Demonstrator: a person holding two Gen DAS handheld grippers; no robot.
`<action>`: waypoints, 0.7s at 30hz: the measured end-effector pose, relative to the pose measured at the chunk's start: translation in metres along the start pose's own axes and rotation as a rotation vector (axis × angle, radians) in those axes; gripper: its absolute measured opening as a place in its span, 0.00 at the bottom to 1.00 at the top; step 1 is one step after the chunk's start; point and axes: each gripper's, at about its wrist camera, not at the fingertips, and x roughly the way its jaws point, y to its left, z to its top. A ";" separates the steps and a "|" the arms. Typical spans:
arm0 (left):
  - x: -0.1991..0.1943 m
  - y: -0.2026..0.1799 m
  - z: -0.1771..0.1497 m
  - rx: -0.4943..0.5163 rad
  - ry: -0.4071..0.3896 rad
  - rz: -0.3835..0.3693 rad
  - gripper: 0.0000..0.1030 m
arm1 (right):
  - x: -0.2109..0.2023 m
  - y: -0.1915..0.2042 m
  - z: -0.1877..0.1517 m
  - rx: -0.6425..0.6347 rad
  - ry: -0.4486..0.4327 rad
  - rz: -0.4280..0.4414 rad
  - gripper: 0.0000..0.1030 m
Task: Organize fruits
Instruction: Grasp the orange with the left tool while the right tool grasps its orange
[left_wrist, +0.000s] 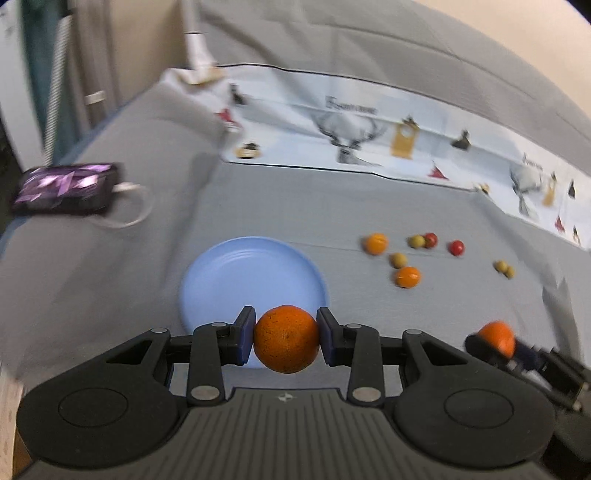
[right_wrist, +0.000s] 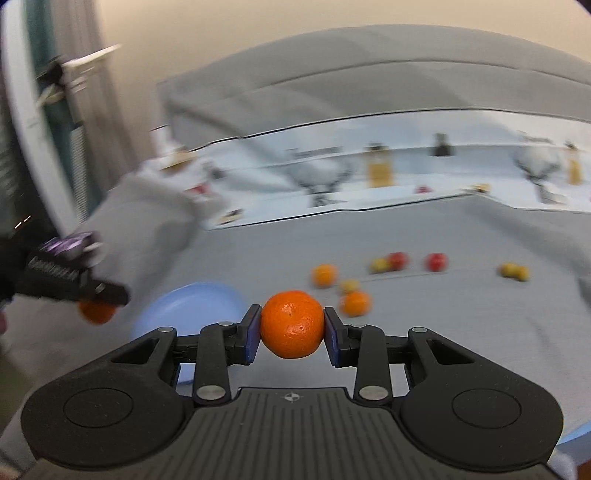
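My left gripper (left_wrist: 286, 332) is shut on an orange (left_wrist: 286, 347), held above the near edge of a blue plate (left_wrist: 236, 273) that lies on the grey sheet. My right gripper (right_wrist: 291, 330) is shut on a second orange (right_wrist: 291, 317); the plate (right_wrist: 177, 306) shows to its lower left. Each gripper also appears blurred in the other's view, the right gripper (left_wrist: 495, 343) at the right and the left gripper (right_wrist: 98, 299) at the left. Loose on the sheet lie two oranges (left_wrist: 375, 243) (left_wrist: 407, 277), two red fruits (left_wrist: 457, 247) and several small yellow-green ones (left_wrist: 398, 259).
A purple patterned pouch (left_wrist: 66, 188) with a white cord lies at the far left of the sheet. A white cloth printed with deer (left_wrist: 351, 136) runs along the back. A curtain (left_wrist: 48, 74) hangs at the far left.
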 end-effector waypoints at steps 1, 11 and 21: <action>-0.005 0.008 -0.004 -0.013 -0.002 -0.002 0.38 | -0.003 0.012 -0.003 -0.011 0.008 0.015 0.35; -0.030 0.057 -0.026 -0.097 -0.033 -0.022 0.38 | -0.018 0.070 -0.015 -0.097 0.042 0.044 0.35; -0.028 0.064 -0.026 -0.116 -0.038 -0.024 0.38 | -0.009 0.078 -0.011 -0.144 0.052 0.045 0.35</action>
